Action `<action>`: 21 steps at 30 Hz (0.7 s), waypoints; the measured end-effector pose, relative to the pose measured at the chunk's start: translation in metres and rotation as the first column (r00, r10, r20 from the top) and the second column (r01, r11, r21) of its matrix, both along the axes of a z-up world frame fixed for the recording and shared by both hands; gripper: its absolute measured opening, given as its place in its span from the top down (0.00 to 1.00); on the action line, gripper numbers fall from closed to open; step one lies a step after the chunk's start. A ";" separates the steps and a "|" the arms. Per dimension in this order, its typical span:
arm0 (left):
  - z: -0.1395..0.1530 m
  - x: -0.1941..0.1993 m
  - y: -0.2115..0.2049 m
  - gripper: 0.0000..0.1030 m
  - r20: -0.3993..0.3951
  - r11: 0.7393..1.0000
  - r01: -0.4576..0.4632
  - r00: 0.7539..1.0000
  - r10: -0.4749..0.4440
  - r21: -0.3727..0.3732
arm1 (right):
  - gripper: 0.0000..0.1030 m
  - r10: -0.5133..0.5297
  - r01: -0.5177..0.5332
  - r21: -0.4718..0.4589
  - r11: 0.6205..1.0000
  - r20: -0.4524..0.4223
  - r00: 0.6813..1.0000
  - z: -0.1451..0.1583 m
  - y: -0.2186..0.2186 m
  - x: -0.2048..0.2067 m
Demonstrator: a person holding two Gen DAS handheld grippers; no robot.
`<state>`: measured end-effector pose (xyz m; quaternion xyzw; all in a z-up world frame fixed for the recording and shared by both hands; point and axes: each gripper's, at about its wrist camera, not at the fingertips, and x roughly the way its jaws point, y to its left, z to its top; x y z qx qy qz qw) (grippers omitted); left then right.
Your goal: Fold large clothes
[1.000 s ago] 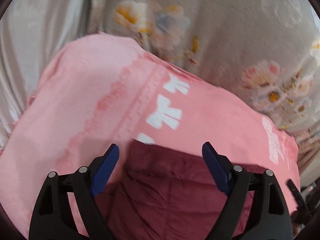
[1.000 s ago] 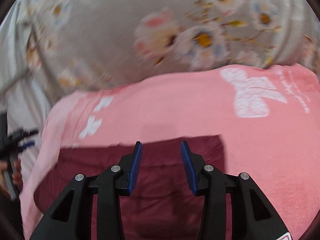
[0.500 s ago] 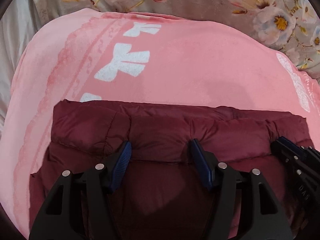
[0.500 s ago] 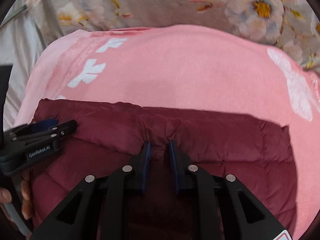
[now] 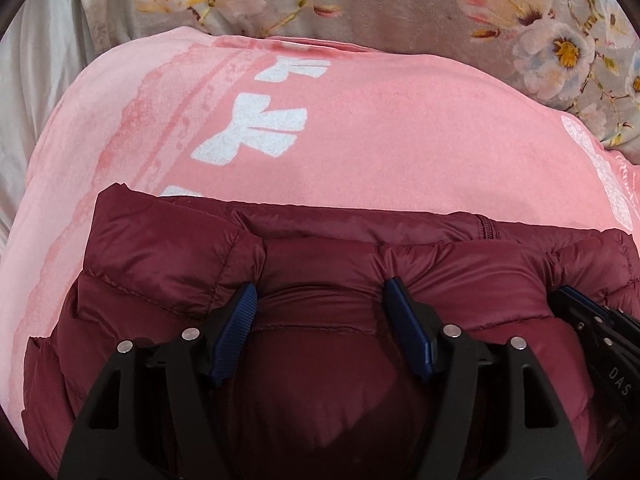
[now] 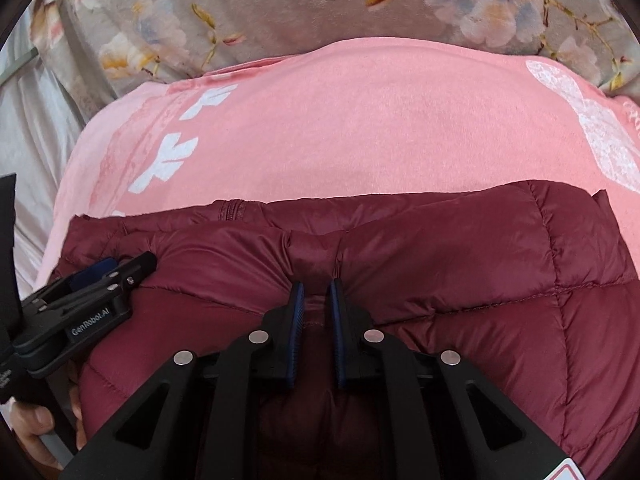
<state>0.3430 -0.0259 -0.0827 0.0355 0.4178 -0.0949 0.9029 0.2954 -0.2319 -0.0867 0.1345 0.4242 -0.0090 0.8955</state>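
A maroon quilted puffer jacket (image 5: 168,248) lies folded on a pink blanket (image 5: 400,132); it also shows in the right wrist view (image 6: 460,248). My left gripper (image 5: 320,292) presses on the jacket's folded top edge, jaws apart with a bulge of fabric between them. My right gripper (image 6: 317,286) is nearly closed, pinching a fold of the jacket. The left gripper also shows at the left of the right wrist view (image 6: 108,276), and the right gripper at the right edge of the left wrist view (image 5: 592,312).
The pink blanket (image 6: 380,128) with white bow prints lies on a grey floral bedspread (image 5: 400,4). White sheet (image 5: 36,80) lies at the left. A hand (image 6: 32,428) holds the left gripper's handle.
Both grippers came down onto the jacket's folded edge. The right gripper closed from partly open onto a fold. The left gripper narrowed somewhat around the fabric.
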 end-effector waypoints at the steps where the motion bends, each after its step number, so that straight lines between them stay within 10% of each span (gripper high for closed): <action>1: 0.000 0.001 0.002 0.36 -0.002 1.000 0.001 1.000 -0.001 -0.012 | 0.91 -0.002 0.002 0.027 1.000 0.004 1.000 0.002 -0.004 -0.002; 8: 0.042 -0.018 0.067 0.36 -0.016 0.988 -0.068 0.998 0.066 -0.135 | 0.85 -0.150 0.153 -0.050 0.987 0.070 0.986 0.054 -0.036 -0.084; 21: -0.002 -0.071 0.130 0.34 -0.059 0.989 -0.120 0.992 0.116 -0.082 | 0.94 -0.229 0.229 -0.047 0.972 0.016 0.973 0.011 -0.068 -0.187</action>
